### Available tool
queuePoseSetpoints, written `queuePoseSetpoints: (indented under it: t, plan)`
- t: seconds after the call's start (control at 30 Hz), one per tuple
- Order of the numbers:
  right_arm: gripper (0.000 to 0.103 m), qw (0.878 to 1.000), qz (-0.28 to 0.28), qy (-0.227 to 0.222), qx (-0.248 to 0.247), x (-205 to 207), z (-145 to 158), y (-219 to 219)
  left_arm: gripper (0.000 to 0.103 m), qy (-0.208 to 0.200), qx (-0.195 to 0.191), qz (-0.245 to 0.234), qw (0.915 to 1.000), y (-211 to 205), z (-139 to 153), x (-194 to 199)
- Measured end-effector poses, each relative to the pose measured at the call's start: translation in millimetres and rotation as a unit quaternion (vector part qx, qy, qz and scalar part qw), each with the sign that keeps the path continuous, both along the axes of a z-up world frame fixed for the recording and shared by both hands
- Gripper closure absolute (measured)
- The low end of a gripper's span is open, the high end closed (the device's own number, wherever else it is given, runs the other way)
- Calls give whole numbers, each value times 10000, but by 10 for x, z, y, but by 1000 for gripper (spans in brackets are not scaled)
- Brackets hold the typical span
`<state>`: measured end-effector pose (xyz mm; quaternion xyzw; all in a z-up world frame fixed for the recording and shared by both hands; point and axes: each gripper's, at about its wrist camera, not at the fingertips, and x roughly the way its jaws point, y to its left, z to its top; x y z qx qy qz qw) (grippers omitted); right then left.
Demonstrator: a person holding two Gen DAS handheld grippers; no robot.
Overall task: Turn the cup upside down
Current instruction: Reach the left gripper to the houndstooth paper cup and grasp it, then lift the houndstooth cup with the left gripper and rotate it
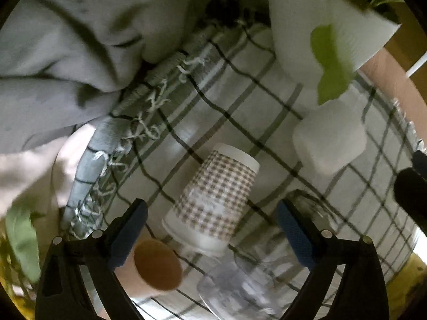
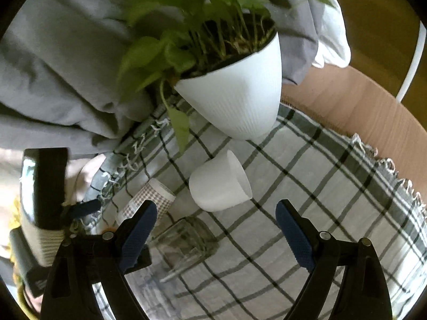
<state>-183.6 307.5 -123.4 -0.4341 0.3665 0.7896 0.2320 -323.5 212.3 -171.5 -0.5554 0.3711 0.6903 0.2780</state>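
While both pairs of tongs hang above the checked cloth (image 2: 307,181), we see each one spread apart with nothing between its blue pads. The left tongs (image 1: 212,225) frame the patterned paper cup (image 1: 213,200), which stands upside down on the cloth: its wide rim is on the fabric close to the camera and its white base points up and away. The cup sits between the two fingers but touches neither. Just beside its rim, on the left finger's side, we see a brown paper cup (image 1: 156,268) with its tan inside facing us. A clear glass (image 1: 240,288) lies near the bottom edge under the same tongs; blur hides its outline, so we cannot tell how it rests.

From the right tongs (image 2: 216,216) we look at a small white cup (image 2: 220,184) lying on its side, mouth turned to the right. The patterned paper cup stands to its left, partly hidden behind the left finger, and a clear glass jar (image 2: 186,240) lies on the cloth between the fingers, nearer the camera. Beyond the white cup, a ribbed white pot with a leafy plant (image 2: 240,90) stands on the cloth. A grey blanket (image 2: 61,66) bunches up behind it, and bare table (image 2: 360,101) shows along the right side.
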Motion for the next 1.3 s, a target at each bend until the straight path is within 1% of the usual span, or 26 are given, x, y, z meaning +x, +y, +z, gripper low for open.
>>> queuePoseSetpoints:
  t: [0.1, 0.17, 0.27, 0.3, 0.33, 0.37, 0.43, 0.5, 0.57, 0.7, 0.8, 0.9, 0.97, 1.03, 1.1, 1.17, 1.23, 1.3]
  plan:
    - [12, 9998, -162, -56, -39, -33, -41, 47, 9, -177, -236, -67, 9995, 66, -182, -105]
    - [12, 9996, -251, -96, -43, -63, -66, 67, 10, -314, -336, -68, 9989, 84, -291, -159]
    - [12, 9992, -339, -162, -96, -104, -113, 86, 13, -487, -449, -58, 9978, 95, -448, -212]
    - [12, 9991, -346, -202, -112, -120, -136, 91, 15, -529, -483, -64, 9974, 96, -501, -220]
    - [12, 9991, -339, -241, -122, -132, -157, 92, 19, -551, -506, -66, 9972, 95, -540, -224]
    - [12, 9989, -331, -288, -136, -148, -181, 94, 23, -592, -524, -54, 9969, 91, -581, -229]
    - [12, 9987, -322, -356, -152, -164, -211, 93, 29, -781, -389, 80, 9962, 58, -622, -262]
    - [12, 9985, -354, -385, -169, -171, -232, 100, 33, -754, -349, 103, 9965, 33, -622, -267]
    - [12, 9986, -346, -384, -145, -178, -225, 102, 35, -644, -357, 108, 9972, 3, -604, -256]
    - [12, 9991, -253, -336, -35, -190, -169, 67, 36, -418, -178, 309, 9985, -105, -454, -249]
    - [12, 9995, -164, -251, -27, -181, -108, 51, 36, -254, 26, 572, 9980, -223, -236, -214]
    - [12, 9998, -20, -180, 5, -161, -16, 34, 36, -152, 353, 862, 9955, -369, 40, -113]
    - [12, 9998, 180, -125, 27, -149, 72, 8, 36, -147, 610, 1083, 9921, -490, 243, 4]
    - [12, 9992, 399, -56, 39, -117, 164, -28, 36, -123, 745, 1316, 9884, -543, 378, 127]
    - [12, 9982, 592, -17, 110, -68, 241, -69, 36, -31, 856, 1502, 9849, -549, 605, 287]
    - [12, 9963, 827, 50, 220, 15, 337, -118, 36, 58, 1021, 1702, 9801, -618, 722, 468]
    - [12, 9939, 1053, 103, 301, 128, 416, -167, 37, 37, 1152, 1981, 9734, -738, 779, 683]
    - [12, 9919, 1204, 83, 396, 233, 464, -218, 36, -33, 1373, 2323, 9629, -868, 836, 931]
